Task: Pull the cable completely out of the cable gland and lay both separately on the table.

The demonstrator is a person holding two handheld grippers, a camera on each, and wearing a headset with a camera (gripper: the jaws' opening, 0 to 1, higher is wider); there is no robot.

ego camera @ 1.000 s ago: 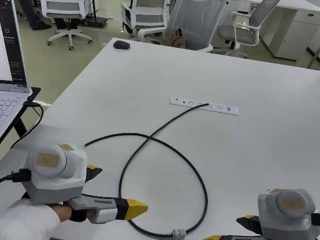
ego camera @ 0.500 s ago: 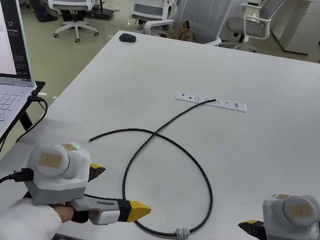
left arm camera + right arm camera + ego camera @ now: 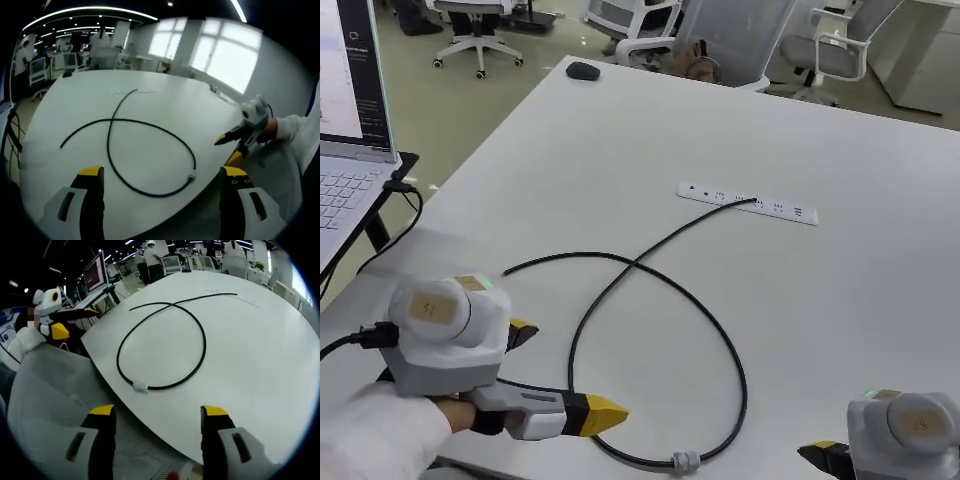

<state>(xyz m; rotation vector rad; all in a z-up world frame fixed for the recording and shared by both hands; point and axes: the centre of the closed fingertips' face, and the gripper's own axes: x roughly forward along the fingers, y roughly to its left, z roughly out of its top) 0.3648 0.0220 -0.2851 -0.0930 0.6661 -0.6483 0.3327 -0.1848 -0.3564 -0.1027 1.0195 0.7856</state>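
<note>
The cable (image 3: 650,285) is black and the cable gland (image 3: 684,462) pale grey, against a plain white table (image 3: 620,150). The power strip (image 3: 748,203) is white, the mouse (image 3: 583,71) black. The left gripper (image 3: 568,370) and right gripper (image 3: 159,410) have light grey bodies and black jaws tipped in bright yellow.

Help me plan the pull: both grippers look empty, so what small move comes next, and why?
Probably ease the right gripper forward to the cable gland: its fingers stand open, the gland lies just ahead near the table edge, still threaded on the black cable, and nothing holds either.
</note>
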